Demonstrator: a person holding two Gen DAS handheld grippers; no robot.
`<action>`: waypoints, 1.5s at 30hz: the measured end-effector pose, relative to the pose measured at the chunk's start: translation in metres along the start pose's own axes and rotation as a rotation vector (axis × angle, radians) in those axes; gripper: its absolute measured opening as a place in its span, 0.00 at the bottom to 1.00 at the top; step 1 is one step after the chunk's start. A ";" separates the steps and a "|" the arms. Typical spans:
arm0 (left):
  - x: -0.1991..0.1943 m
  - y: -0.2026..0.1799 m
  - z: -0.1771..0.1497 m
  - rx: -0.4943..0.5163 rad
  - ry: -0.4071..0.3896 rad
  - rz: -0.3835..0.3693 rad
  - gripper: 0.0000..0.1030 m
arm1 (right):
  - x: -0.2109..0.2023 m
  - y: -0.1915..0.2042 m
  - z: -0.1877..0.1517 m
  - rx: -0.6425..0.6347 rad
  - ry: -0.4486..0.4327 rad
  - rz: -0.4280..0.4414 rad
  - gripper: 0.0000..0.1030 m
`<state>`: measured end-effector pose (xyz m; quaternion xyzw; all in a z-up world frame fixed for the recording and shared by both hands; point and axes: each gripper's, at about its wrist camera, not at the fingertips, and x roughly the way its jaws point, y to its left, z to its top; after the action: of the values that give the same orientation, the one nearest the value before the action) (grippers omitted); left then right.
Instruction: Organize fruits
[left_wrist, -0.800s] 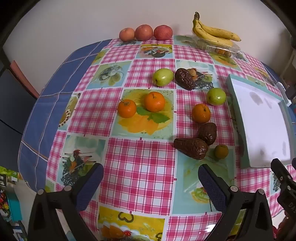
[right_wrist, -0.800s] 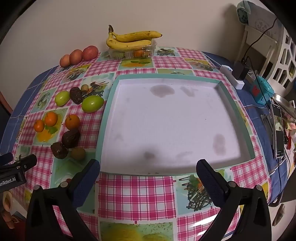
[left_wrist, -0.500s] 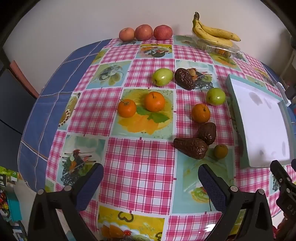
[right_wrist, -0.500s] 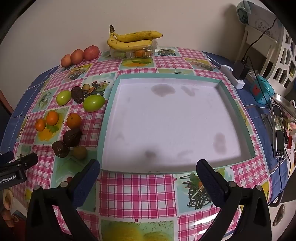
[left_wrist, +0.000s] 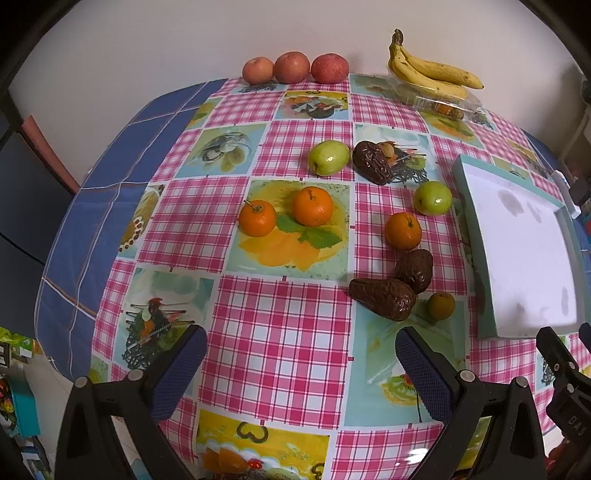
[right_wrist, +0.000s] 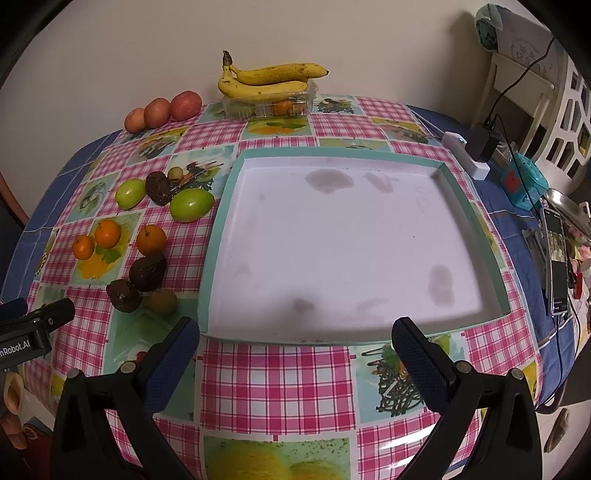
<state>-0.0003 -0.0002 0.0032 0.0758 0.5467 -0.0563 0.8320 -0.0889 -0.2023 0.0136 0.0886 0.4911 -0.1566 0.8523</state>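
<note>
Both tools, left tool and right tool, hover with jaws spread wide, holding nothing. The fruits lie loose on the worktop beside the bare tray, ready for sorting.

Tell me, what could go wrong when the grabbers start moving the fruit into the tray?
The oranges and green apples are round, so a nudge might roll them across the table. The two dark wrinkled fruits touch each other and sit close to a small fruit, so grabbing one may bump the rest. The tray has a raised rim; fruit carried too low could hit it. Both grippers, left and right, are open and hold nothing.
</note>
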 end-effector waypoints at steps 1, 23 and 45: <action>0.000 0.000 0.000 0.000 0.000 0.000 1.00 | 0.000 0.000 0.000 0.001 0.000 0.000 1.00; 0.001 0.003 0.000 -0.012 -0.002 -0.004 1.00 | 0.000 0.000 -0.001 -0.014 -0.015 0.000 1.00; 0.002 0.006 0.001 -0.028 -0.001 -0.009 1.00 | 0.001 0.001 -0.001 0.008 -0.017 0.017 1.00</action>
<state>0.0029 0.0059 0.0025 0.0614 0.5473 -0.0525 0.8330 -0.0887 -0.2017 0.0122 0.0948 0.4824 -0.1522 0.8574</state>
